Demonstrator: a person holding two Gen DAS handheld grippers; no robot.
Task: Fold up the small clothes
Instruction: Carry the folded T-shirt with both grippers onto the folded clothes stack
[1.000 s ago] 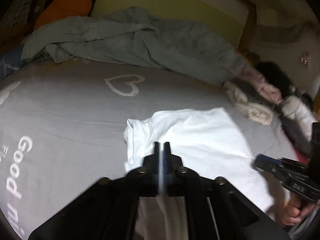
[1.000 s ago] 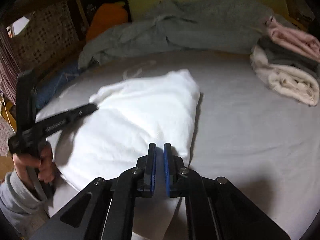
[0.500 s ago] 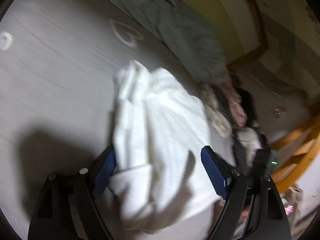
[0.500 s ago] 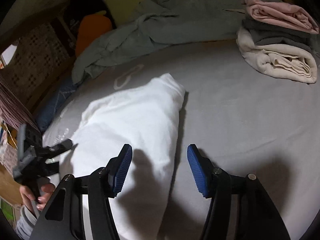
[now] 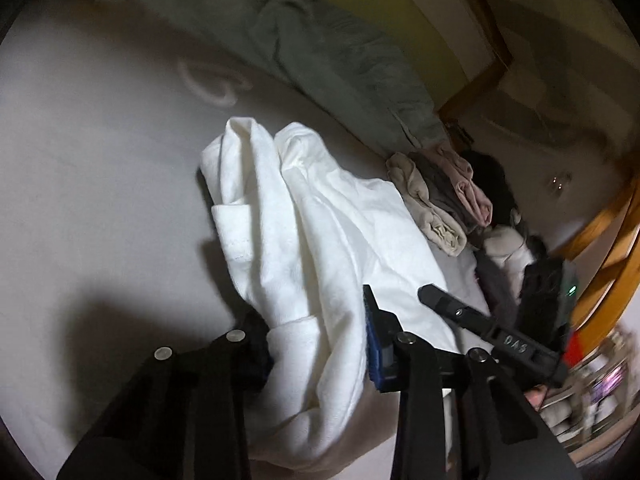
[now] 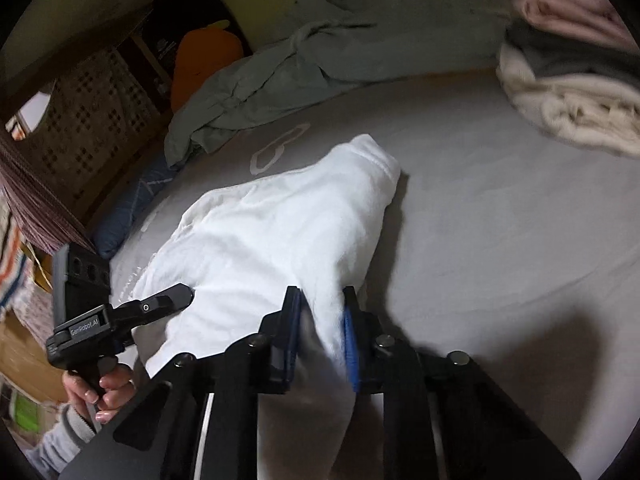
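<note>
A white garment (image 5: 320, 232) lies partly folded on the grey bed sheet (image 5: 100, 168); it also shows in the right wrist view (image 6: 272, 232). My left gripper (image 5: 316, 344) has its blue-padded jaws around a thick bunch of the garment's near left edge. My right gripper (image 6: 320, 332) is closed on the garment's near right edge, with cloth pinched between its pads. Each gripper shows in the other's view: the right one (image 5: 480, 320), the left one (image 6: 132, 312).
A stack of folded clothes (image 6: 568, 80), pink, grey and cream, sits at the bed's right side, also in the left wrist view (image 5: 444, 200). A rumpled grey-green blanket (image 6: 328, 60) lies along the headboard. An orange cushion (image 6: 200, 64) and a lattice panel (image 6: 92, 96) are at the left.
Both grippers were shut a second ago, opened wide half a second ago, and have now closed onto the near edges of the white garment. The garment is more bunched.
</note>
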